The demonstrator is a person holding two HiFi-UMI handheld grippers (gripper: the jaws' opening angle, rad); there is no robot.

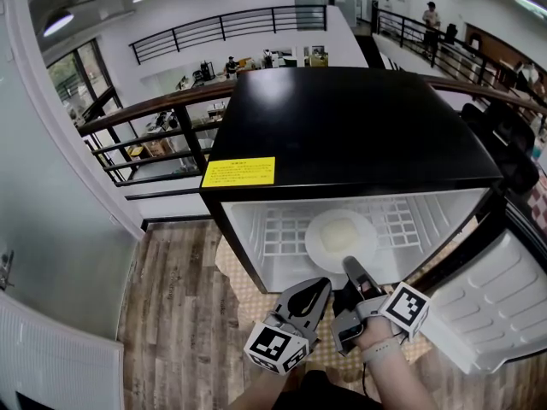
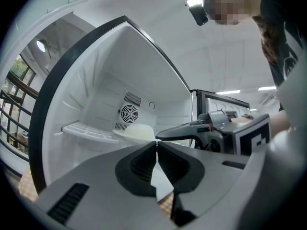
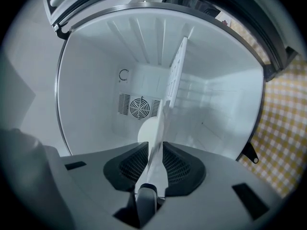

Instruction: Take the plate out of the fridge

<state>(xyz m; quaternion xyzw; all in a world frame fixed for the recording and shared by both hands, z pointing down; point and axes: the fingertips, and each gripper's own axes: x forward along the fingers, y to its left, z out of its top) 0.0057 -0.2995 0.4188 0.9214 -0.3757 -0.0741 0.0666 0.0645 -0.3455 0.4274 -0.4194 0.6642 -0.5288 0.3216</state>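
The plate (image 1: 340,236) lies flat on the white wire shelf (image 1: 278,229) inside the open fridge (image 1: 342,135), near the middle. The R gripper (image 1: 349,266) reaches in, and its jaws are closed on the plate's near edge; in its own view a thin white rim sits btwn them. The L gripper (image 1: 322,285) hangs just beside it, outside the fridge, jaws together w/ nothing in them. The door (image 1: 496,306) is swung open on the right. A yellow sticker (image 1: 238,172) is on the black top. A checked mat (image 1: 248,284) lies under the fridge on the wood floor (image 1: 171,297).
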